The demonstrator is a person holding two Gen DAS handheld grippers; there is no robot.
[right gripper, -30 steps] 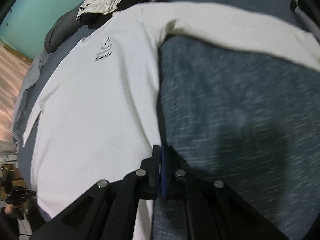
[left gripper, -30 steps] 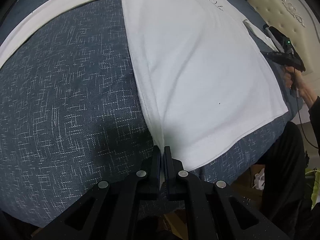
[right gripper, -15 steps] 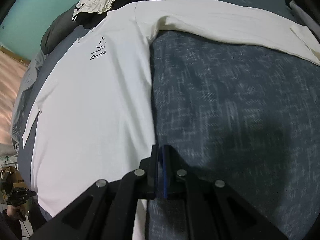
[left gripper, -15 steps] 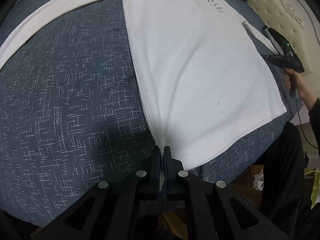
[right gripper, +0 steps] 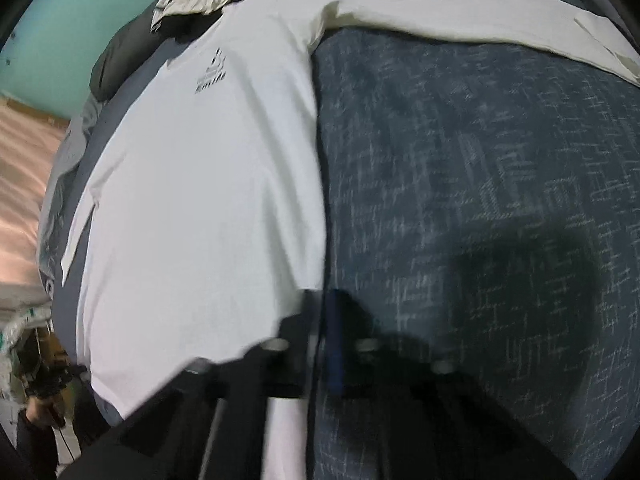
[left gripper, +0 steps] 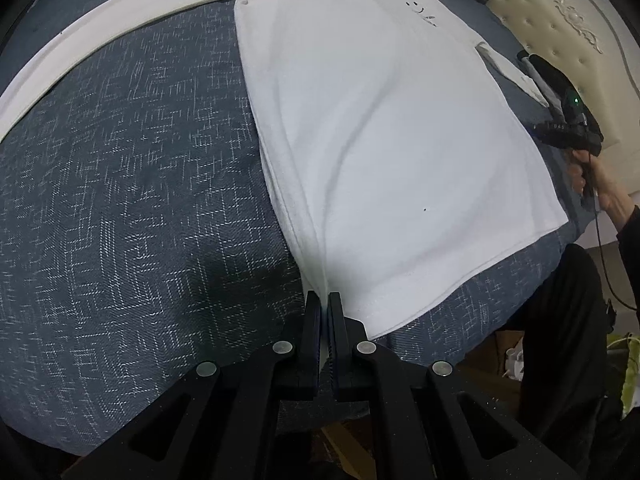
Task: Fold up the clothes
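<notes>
Sliding along the shirt's side edge, our right gripper (right gripper: 325, 300) has shifted since the earlier frame, and its view now blurs, with the chest print higher and smaller in frame. Our left gripper (left gripper: 324, 304) has barely moved. We hold the white long-sleeved shirt (left gripper: 384, 128) flat on the blue patterned bedspread (left gripper: 132, 184): it fills the centre and upper right of the left view, the left half of the right view. At bottom centre of the left view our left fingers are pressed together, pinching the shirt's lower corner. At lower centre of the right view our right fingers are pressed together at the shirt's other side edge; through the blur we cannot tell how much cloth they catch. One sleeve (right gripper: 460, 16) stretches across the top of the right view. Dark clothes (right gripper: 208, 4) lie heaped at upper left.
</notes>
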